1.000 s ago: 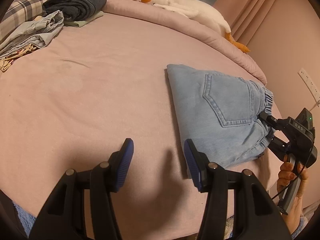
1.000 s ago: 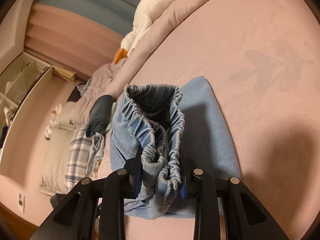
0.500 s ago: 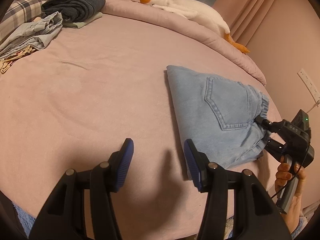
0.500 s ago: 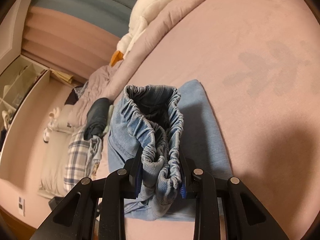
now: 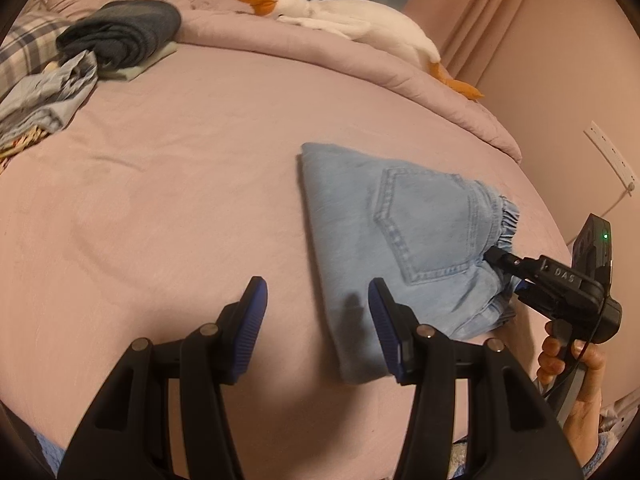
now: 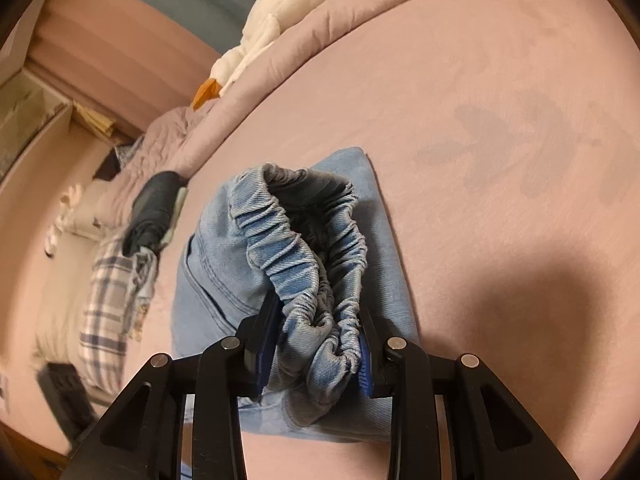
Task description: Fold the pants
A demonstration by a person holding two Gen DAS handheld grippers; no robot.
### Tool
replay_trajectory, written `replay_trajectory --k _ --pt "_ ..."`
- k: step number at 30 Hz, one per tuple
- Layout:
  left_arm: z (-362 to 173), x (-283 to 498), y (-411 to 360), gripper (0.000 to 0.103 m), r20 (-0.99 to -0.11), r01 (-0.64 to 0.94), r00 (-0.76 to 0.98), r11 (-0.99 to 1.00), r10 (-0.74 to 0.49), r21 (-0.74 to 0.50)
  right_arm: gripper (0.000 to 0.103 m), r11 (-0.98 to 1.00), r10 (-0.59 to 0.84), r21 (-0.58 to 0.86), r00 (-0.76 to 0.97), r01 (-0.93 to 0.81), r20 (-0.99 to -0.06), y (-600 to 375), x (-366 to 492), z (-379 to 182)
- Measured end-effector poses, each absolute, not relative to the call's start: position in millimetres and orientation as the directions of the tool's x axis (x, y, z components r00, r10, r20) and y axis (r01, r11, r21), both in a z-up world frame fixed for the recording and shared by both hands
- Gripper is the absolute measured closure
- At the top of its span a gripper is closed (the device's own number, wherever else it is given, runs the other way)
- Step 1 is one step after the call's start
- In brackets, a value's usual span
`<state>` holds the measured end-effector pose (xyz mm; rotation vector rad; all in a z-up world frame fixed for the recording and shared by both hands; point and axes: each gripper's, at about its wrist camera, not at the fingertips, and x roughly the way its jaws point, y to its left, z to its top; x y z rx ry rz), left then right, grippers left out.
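On the black body of my right gripper (image 5: 505, 270), seen from my left wrist camera, I read the pale letters "DAS". I can read no other text anywhere.

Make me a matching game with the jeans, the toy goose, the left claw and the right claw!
Things:
1. light blue jeans
2. toy goose
3. left claw
4. right claw

States:
A. open over the pink sheet, holding nothing
B. lying along the rolled duvet at the far edge of the bed
C. folded on the bed
D. pinching the elastic waistband

Pairs: 1-C, 2-B, 3-A, 4-D
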<state>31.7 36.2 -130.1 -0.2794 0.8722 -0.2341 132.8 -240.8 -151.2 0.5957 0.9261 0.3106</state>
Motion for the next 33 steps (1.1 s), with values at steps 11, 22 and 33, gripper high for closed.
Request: replay_trajectory --k 11,22,33 --pt "-120 46 16 0.051 -0.694 0.146 0.636 0.936 -0.338 -0.321 0.067 0.876 0.411 0.481 0.58 -0.038 -0.703 -236 134 -147" --pt "-102 80 3 0.054 -0.635 0.198 0.666 0.914 -0.391 -0.354 0.063 0.957 0.271 0.27 0.658 -0.106 -0.703 -215 120 -120" --pt "-114 115 -25 0.076 -0.686 0.254 0.591 0.905 -0.424 -0.34 0.066 0.95 0.311 0.187 0.754 -0.249 -0.579 -196 101 -95"
